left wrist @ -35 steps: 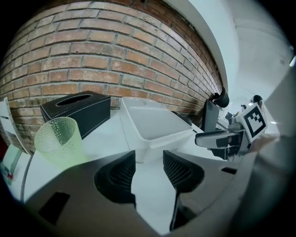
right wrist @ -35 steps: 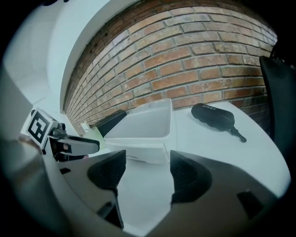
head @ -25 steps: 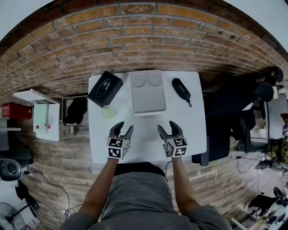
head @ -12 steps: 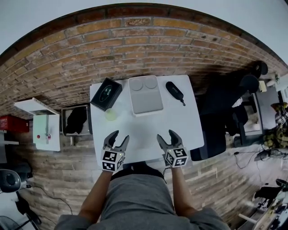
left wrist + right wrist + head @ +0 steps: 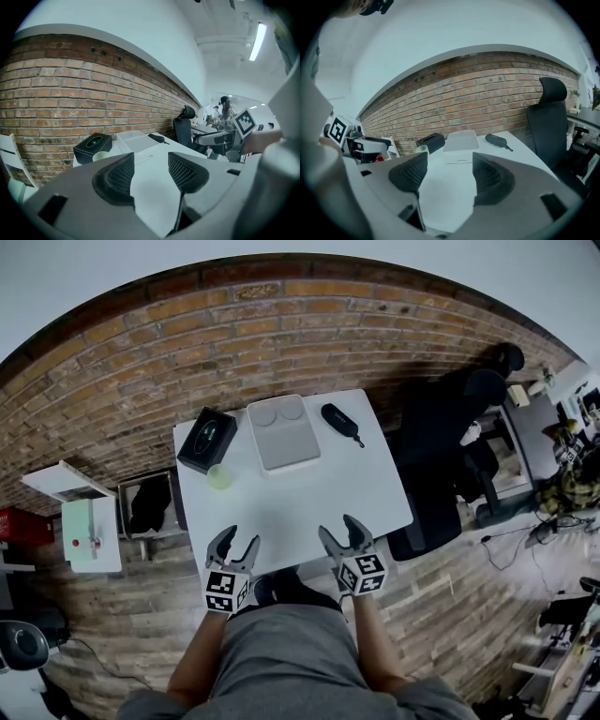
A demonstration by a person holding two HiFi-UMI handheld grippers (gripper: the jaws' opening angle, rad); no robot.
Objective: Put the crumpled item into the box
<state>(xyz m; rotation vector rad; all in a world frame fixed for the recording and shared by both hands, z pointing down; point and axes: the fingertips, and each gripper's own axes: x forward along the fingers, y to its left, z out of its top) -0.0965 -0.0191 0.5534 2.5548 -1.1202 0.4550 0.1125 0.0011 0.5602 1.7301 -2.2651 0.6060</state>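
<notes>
Left tool (image 5: 239, 541): over the worktop's (image 5: 300, 488) near edge, toward its left corner; jaws apart, having just been opening, nothing between the pads.
Right tool (image 5: 337, 528): over the same edge, toward the right corner; jaws wide apart, empty.
Aim: both point away from the body, tilted slightly down.
Arms: left forearm (image 5: 201, 657) and right forearm (image 5: 377, 648) bare, stretched forward, roughly parallel.

Crumpled pale-green ball (image 5: 219, 476) sits just beside the black box (image 5: 206, 439), left of the lidded pale-grey box (image 5: 282, 432)
</notes>
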